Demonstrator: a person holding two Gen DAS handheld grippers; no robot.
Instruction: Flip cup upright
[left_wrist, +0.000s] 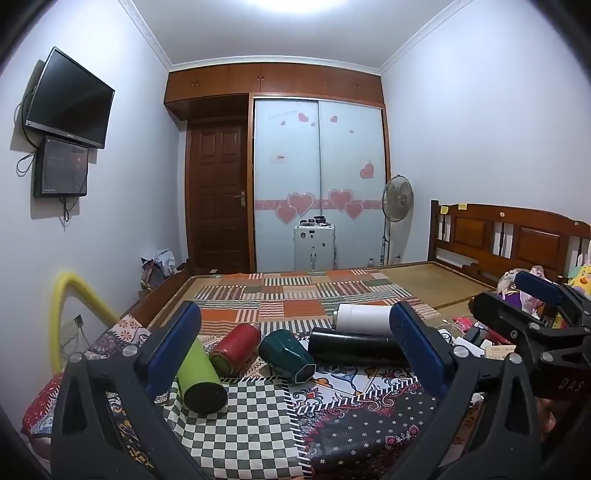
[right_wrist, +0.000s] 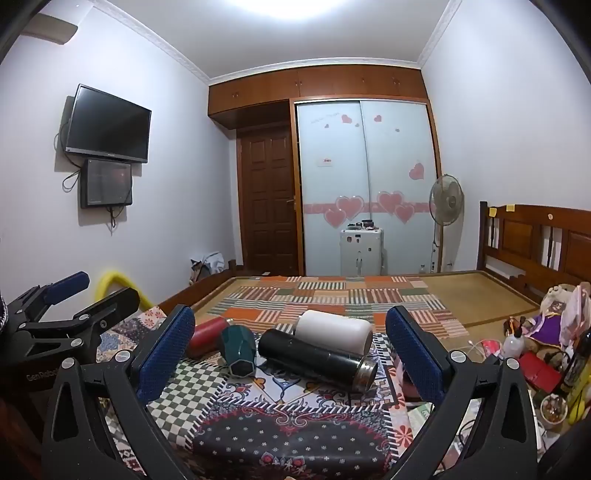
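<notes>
Five cups lay on their sides on the bed's patchwork cloth (left_wrist: 258, 424): 1 green (left_wrist: 201, 380), 1 red (left_wrist: 236, 347), 1 dark teal faceted (left_wrist: 286, 354), 1 black (left_wrist: 354, 347), 1 white (left_wrist: 364, 318). Also 2 screens on the left wall, 1 TV (left_wrist: 70, 99) & 1 smaller monitor (left_wrist: 61, 168). Plus 1 standing fan (left_wrist: 397, 199), 1 door (left_wrist: 218, 195).

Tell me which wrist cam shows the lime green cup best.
Left wrist view: the lime green cup lies on its side on the checkered cloth, dark end toward the camera, only its far part hidden by the left jaw. The right wrist view doesn't show it; that spot sits behind its own left jaw.
</notes>
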